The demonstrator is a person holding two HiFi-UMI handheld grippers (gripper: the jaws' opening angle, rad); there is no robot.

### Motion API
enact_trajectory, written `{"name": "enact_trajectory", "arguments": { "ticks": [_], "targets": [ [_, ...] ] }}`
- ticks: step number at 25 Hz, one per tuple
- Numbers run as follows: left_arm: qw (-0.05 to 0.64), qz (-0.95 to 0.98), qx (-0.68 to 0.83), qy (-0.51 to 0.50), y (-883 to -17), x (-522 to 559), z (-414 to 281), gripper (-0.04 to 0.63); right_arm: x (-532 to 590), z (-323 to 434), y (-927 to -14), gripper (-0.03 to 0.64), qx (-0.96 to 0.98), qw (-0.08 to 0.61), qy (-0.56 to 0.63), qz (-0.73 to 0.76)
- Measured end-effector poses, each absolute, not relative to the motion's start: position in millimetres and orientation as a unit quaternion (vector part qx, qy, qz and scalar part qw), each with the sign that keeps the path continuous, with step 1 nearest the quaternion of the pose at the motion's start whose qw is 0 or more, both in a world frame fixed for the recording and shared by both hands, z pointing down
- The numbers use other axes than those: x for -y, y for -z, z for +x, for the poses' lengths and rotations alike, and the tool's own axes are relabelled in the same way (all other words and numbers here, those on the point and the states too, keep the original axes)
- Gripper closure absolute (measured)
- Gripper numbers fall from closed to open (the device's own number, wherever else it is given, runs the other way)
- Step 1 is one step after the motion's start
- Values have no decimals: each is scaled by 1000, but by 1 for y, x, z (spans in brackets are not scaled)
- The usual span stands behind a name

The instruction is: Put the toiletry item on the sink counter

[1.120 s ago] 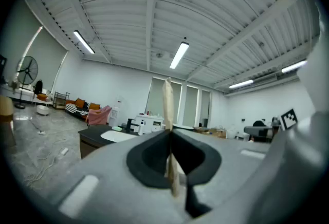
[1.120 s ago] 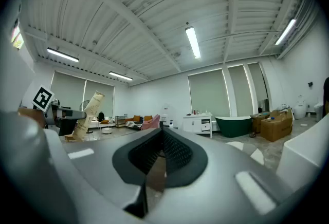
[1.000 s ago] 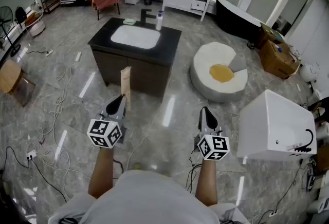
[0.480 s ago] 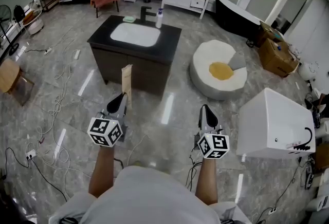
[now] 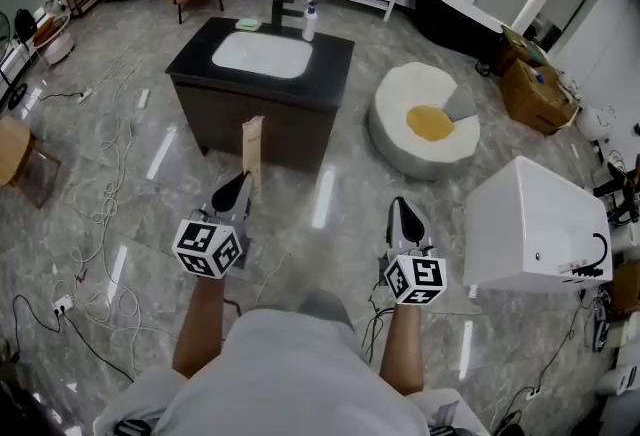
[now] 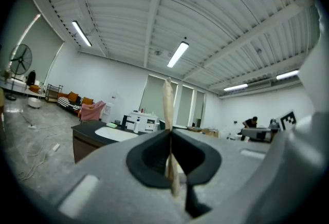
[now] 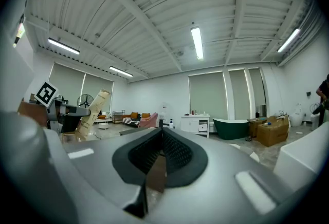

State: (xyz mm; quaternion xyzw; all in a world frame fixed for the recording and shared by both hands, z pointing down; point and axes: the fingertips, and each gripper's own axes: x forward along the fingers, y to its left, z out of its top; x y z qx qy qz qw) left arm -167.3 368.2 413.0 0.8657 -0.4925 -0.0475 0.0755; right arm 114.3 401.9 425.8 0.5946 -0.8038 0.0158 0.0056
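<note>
Left gripper [image 5: 238, 192]: fingers are closed on a flat tan toiletry tube [image 5: 253, 154], pinched near its lower end.

In the left gripper view we see the tube [image 6: 168, 107] edge-on, as a thin pale strip in the seam between the two fingertips. Its long axis runs straight out past the tips, with the free end pointing up and away from the gripper. A short length sits behind the tips, inside the dark hollow of the jaws. The right gripper view shows its broad printed face, leaning a little with the upper end to the right.

In the head view the tube points from the fingertips toward the dark sink counter with a black top [image 5: 330, 64]. It is well apart from the counter, over the grey marble floor [image 5: 100, 174].

Right gripper [image 5: 402, 222]: fingers are pressed together with nothing between them.

Containers:
- A white basin [image 5: 262, 54] is set in the counter top, ahead of the left fingertips, and its inside shows plain white.
- Behind the basin stand a black faucet [image 5: 283, 12], a white bottle with a blue top [image 5: 309, 22] and a small pale green item [image 5: 248, 24].
- A round white tub-like pouf [image 5: 400, 114] lies ahead of the right fingertips, with a yellow patch [image 5: 430, 122] in its hollow.
- Brown cardboard boxes [image 5: 540, 94] sit far off to the right, their contents too small to tell.
</note>
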Motion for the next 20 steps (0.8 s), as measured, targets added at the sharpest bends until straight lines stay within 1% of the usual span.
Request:
{"name": "enact_trajectory", "arguments": {
  "ticks": [11,20],
  "targets": [
    [84,869,486,38,-429,-299,-177,594,-335,102,-440,612,800,7,-19,600],
    [92,867,489,23,-440,-197,-160,594,-228,119,-454,612,803,4,-39,595]
  ]
}}
